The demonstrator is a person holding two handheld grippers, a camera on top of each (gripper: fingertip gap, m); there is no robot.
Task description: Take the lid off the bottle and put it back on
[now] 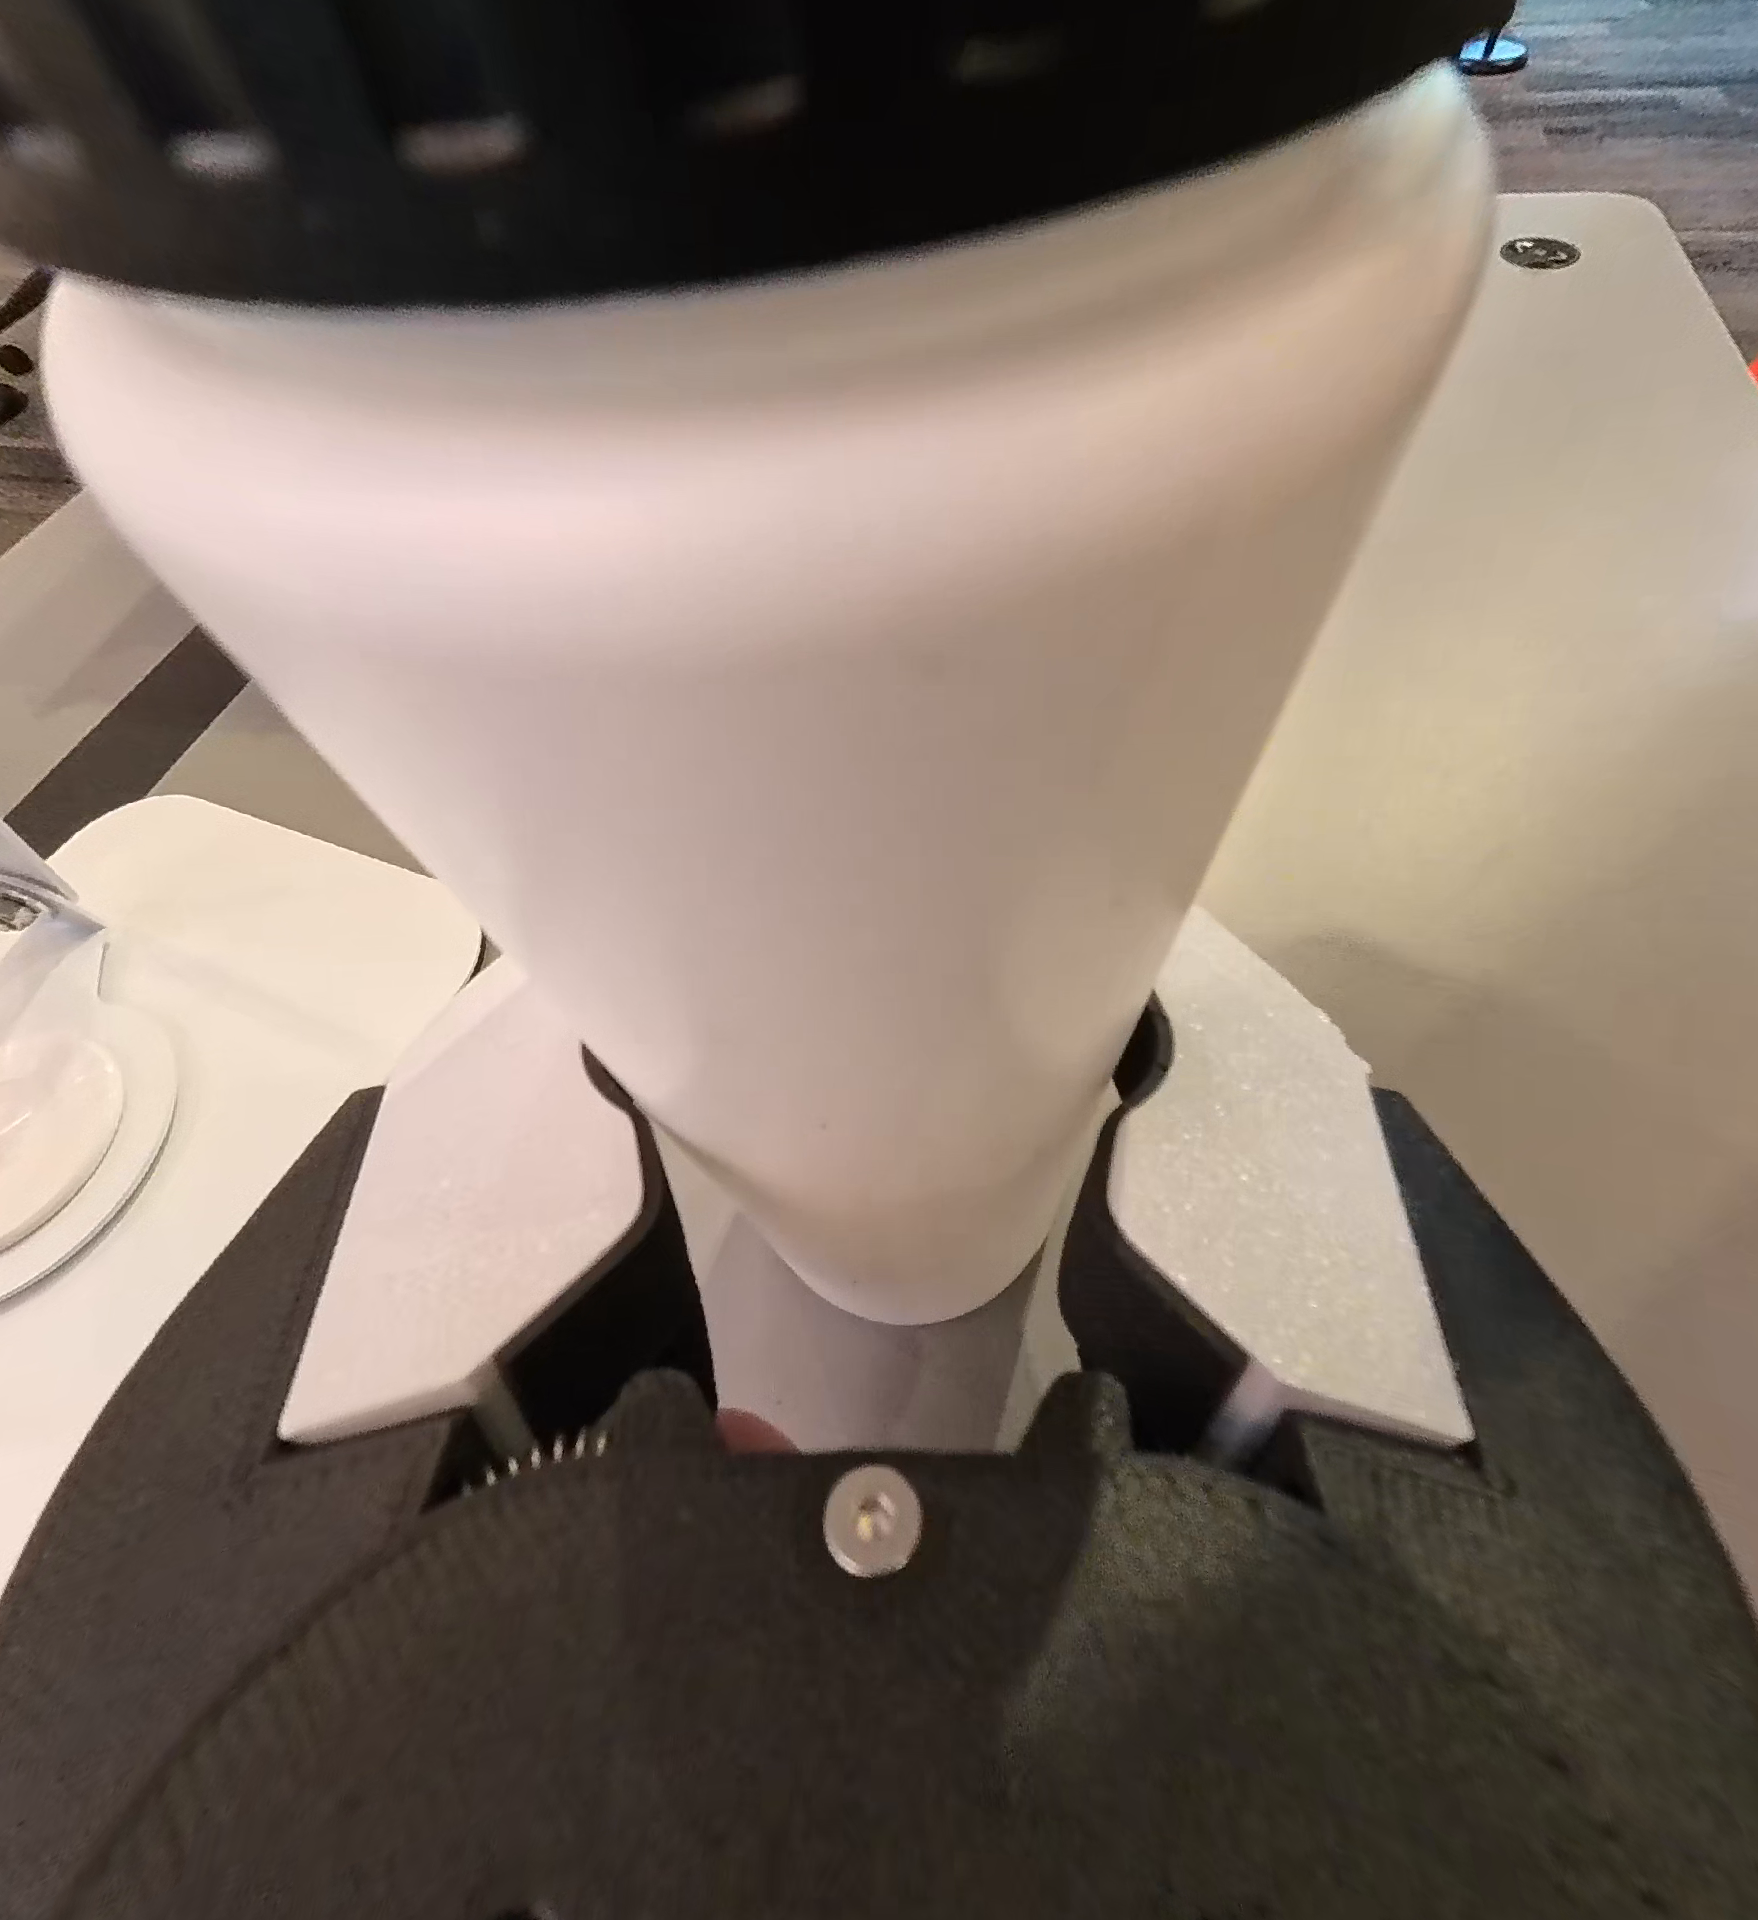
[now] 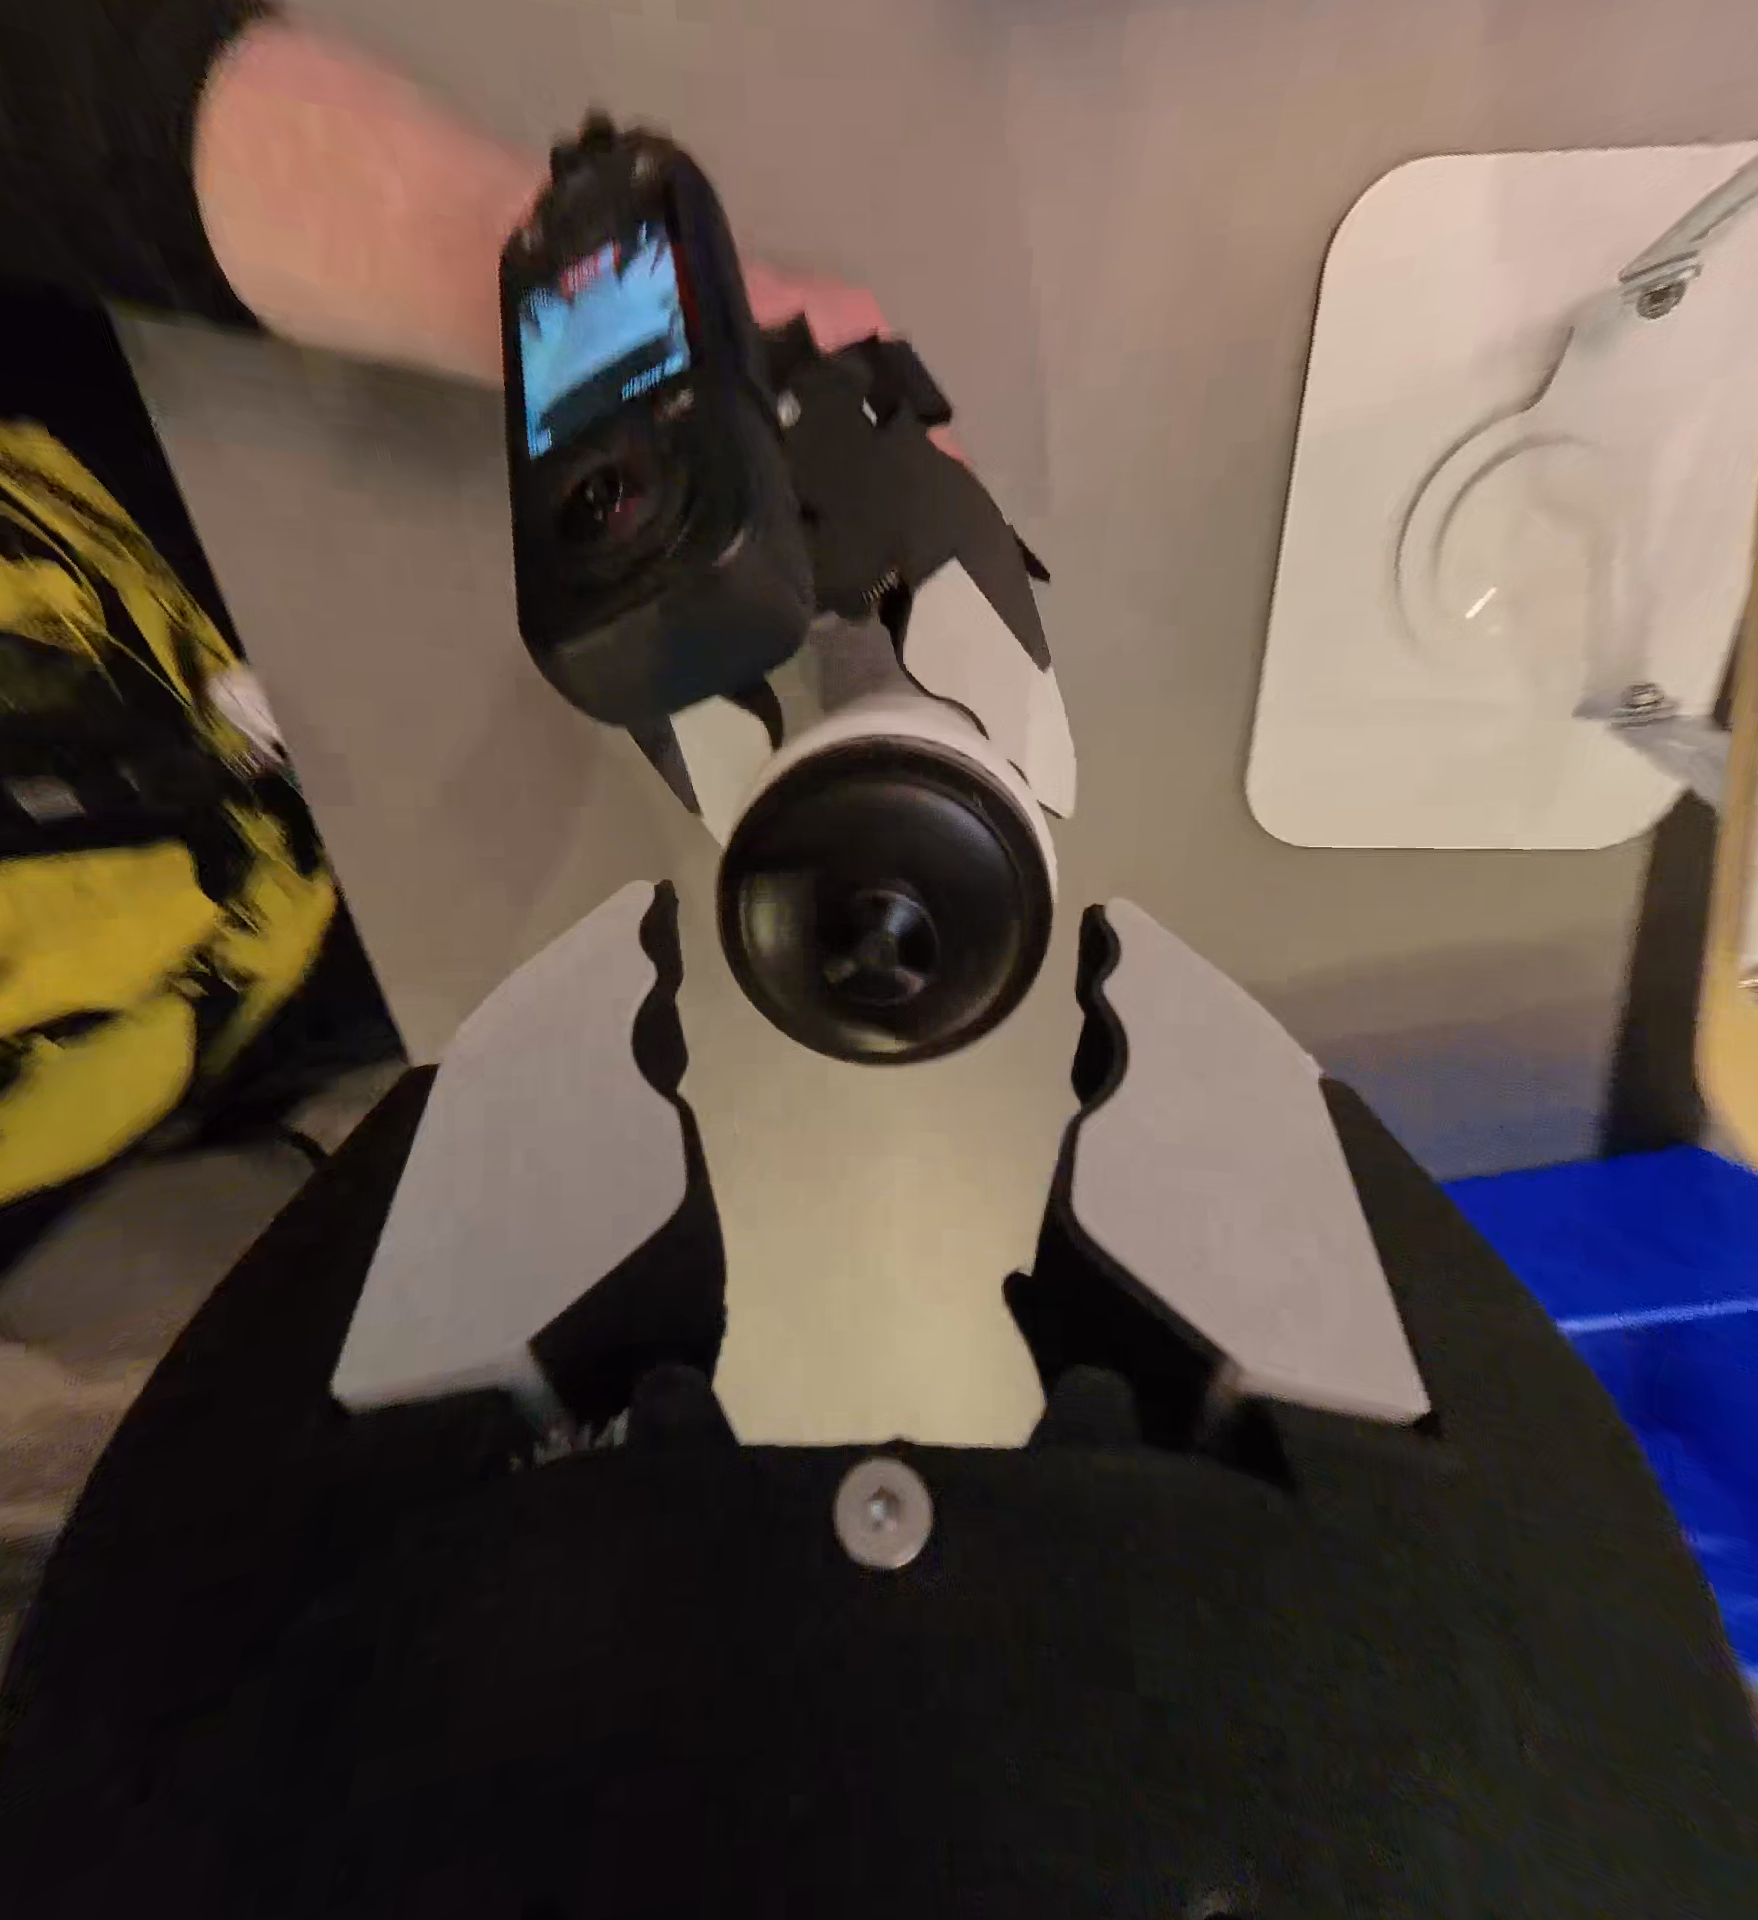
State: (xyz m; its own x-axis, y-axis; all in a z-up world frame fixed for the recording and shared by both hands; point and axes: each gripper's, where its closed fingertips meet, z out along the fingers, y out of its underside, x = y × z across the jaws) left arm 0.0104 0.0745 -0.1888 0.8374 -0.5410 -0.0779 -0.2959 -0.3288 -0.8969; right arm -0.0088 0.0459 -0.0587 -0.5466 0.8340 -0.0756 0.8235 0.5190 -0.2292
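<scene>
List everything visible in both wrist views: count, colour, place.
bottle: one, white, clamped in the left gripper, lifted above the table
lid: one, black, still on the bottle, facing the right gripper
table: one, white, under the bottle
stand base: one, white plate with a metal bracket, on the table
blue item: one, lower right in the right wrist view
camera: one, black, on the left gripper
left gripper: one, black with white fingers, shut on the bottle
right gripper: one, same colours, open, just short of the lid
hand: one, behind the left gripper
</scene>
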